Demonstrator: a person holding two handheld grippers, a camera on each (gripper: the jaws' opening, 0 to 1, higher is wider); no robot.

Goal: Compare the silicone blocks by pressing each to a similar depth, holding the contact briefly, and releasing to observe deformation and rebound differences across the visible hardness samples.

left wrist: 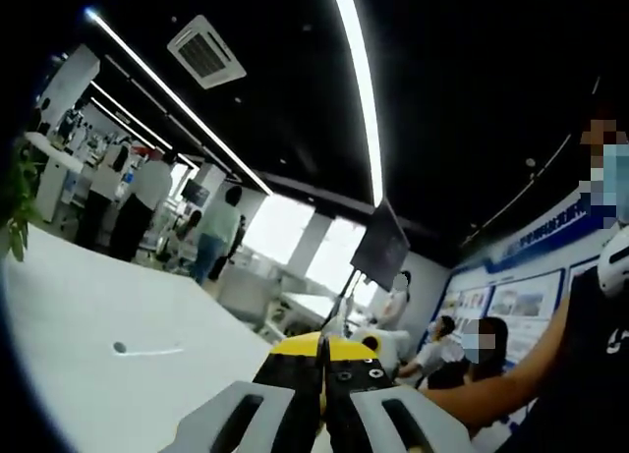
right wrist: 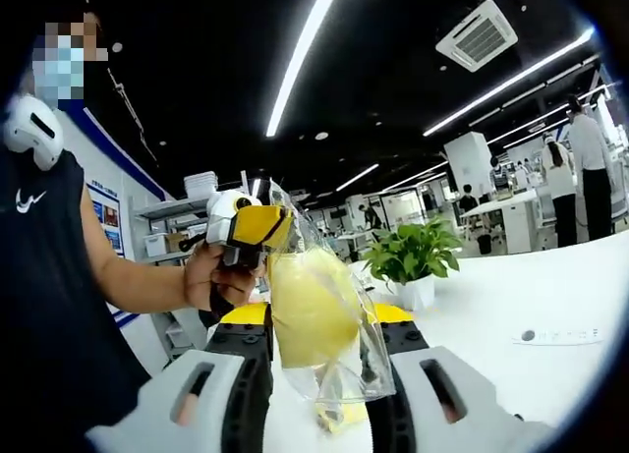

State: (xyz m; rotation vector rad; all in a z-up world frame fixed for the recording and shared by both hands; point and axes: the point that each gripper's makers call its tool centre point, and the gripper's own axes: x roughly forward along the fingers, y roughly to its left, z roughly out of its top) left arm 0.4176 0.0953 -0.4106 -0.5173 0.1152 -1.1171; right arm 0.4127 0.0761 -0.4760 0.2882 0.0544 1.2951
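A soft yellow silicone block [right wrist: 310, 315] sits inside a clear plastic bag [right wrist: 369, 360]. My right gripper [right wrist: 319, 360] has its black jaws against both sides of the bag and holds it up above the white table [right wrist: 511, 296]. A person's hand [right wrist: 201, 276] holds my left gripper [right wrist: 254, 227] at the bag's top edge. I cannot tell whether it pinches the film. In the left gripper view, my left gripper [left wrist: 322, 379] has its jaws pressed together with nothing visible between them, above the white table [left wrist: 98, 315].
A potted plant [right wrist: 413, 256] stands on the table behind the bag. A small white strip with a dark end [right wrist: 555, 335] lies at the right, and the same strip [left wrist: 138, 350] lies on the table in the left gripper view. Several people stand at desks in the background.
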